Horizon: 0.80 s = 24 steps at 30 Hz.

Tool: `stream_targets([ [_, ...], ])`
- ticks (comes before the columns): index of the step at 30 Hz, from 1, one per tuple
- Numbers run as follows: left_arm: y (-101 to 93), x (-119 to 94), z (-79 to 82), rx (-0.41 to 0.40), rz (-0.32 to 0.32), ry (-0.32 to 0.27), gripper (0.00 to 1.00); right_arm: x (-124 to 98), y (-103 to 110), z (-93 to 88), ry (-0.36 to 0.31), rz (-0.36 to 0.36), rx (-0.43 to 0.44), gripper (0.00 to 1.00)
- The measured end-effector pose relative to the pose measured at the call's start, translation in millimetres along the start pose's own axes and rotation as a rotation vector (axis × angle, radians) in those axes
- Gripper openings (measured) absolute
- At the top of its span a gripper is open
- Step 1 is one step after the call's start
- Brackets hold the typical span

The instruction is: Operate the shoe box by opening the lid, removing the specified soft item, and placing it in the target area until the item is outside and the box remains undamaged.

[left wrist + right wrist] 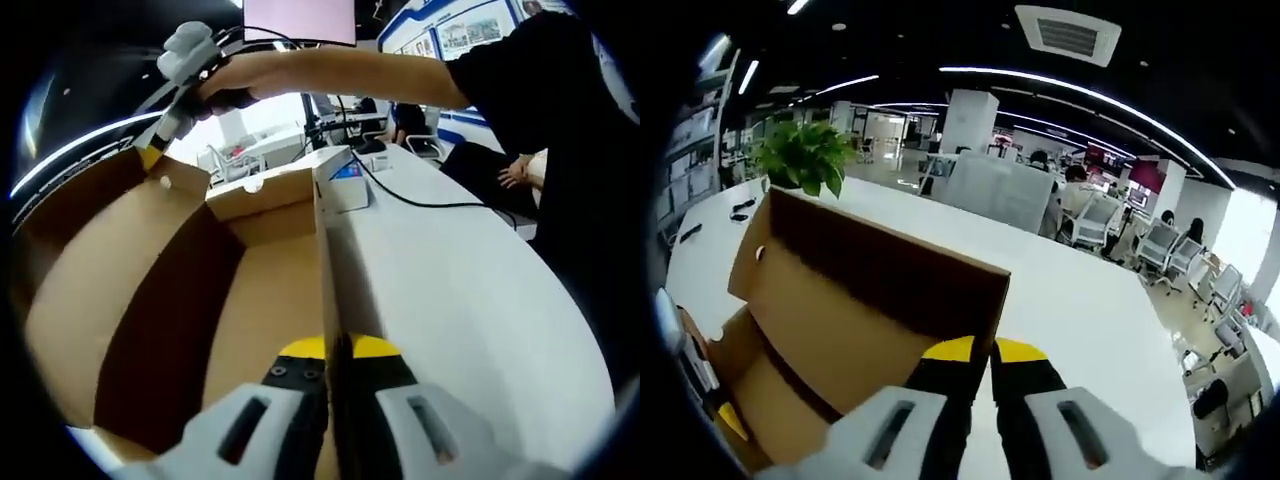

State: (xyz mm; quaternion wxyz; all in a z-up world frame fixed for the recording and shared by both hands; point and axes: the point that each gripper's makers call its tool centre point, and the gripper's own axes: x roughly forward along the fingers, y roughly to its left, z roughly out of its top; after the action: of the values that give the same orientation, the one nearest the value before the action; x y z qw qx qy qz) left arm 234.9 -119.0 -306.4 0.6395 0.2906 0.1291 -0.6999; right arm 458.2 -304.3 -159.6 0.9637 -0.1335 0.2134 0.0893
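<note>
The cardboard shoe box (180,290) stands open on the white table (470,290). In the left gripper view its raised lid (75,200) rises on the far-left side of the box. The right gripper (150,152), seen here at the end of the person's outstretched arm, pinches that lid's top edge with its yellow tips. To the right of the lid, the box's brown floor looks bare; no soft item can be made out inside, though the near corner is hidden by the tongs. Further right, the left gripper (338,350) is clamped on the box's near side wall, jaws drawn together over the thin card edge. Beyond the box's far end sits a small white and blue carton (345,180).

In the right gripper view the lid (870,290) fills the left and centre, and the right gripper (980,352) has its jaws closed on the lid's rim. A potted plant (805,160) stands behind the box.

The likely risk is tearing or creasing: pulling the lid further back while the wall is pinned could split the hinge fold, and a hard squeeze may crush the wall.
</note>
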Motion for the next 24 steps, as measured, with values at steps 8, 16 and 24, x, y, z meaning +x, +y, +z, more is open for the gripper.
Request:
stream_targets([
  [8,-0.4,1,0.0,-0.01,-0.01,0.003,0.03,-8,3,0.1,-0.001,-0.023,-0.021,0.04],
  [16,-5.3,-1,0.1,-0.024,-0.017,0.008,0.03,-18,1,2.7,-0.028,-0.044,-0.007,0.03],
  [24,-6.5,-2,-1.4,-0.047,-0.02,0.016,0.03,-30,6,4.3,-0.041,-0.051,-0.015,0.03],
])
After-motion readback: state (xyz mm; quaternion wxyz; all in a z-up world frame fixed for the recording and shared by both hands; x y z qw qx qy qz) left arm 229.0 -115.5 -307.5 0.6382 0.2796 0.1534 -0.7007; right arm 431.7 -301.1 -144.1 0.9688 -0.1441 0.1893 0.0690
